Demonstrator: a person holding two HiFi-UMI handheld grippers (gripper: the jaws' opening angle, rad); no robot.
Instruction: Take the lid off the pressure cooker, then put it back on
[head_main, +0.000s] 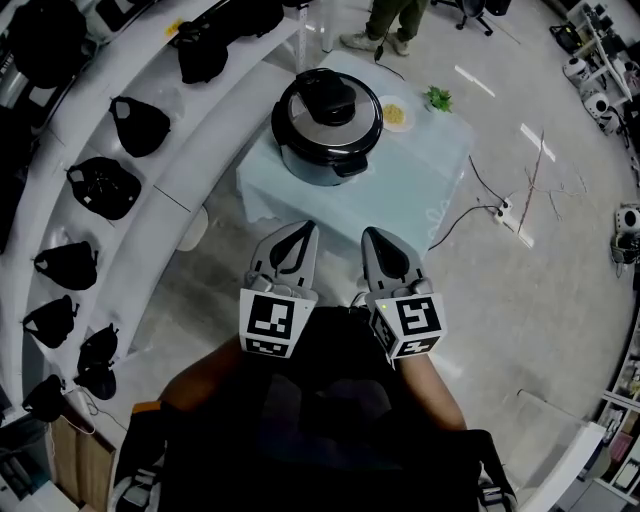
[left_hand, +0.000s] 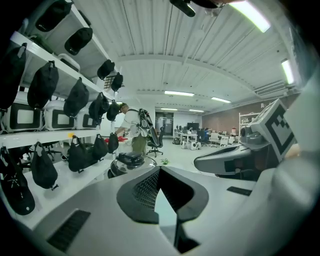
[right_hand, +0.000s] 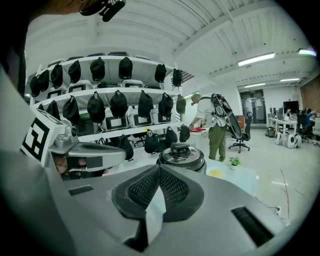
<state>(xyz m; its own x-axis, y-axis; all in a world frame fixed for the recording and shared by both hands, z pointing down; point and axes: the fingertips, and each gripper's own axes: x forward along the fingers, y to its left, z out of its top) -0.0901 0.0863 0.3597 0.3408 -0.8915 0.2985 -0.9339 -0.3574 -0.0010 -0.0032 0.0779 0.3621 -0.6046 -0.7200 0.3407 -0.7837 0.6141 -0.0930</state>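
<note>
The pressure cooker (head_main: 327, 125), black with a steel lid (head_main: 352, 128) and a black lid handle (head_main: 330, 98), stands on a small table under a pale blue cloth (head_main: 420, 190). The lid sits on the pot. My left gripper (head_main: 308, 228) and right gripper (head_main: 368, 233) hang side by side near my body, short of the table's near edge, both shut and empty. In the left gripper view the cooker (left_hand: 129, 161) shows beyond the meeting jaw tips (left_hand: 159, 169). In the right gripper view the cooker (right_hand: 181, 156) lies straight ahead of the gripper's tips (right_hand: 160, 167).
A small plate with yellow food (head_main: 396, 114) and a little green plant (head_main: 437, 98) share the table's far right. Curved white shelves with black bags (head_main: 100, 187) run along the left. A power strip and cables (head_main: 510, 215) lie on the floor at right. A person (head_main: 385, 25) stands beyond the table.
</note>
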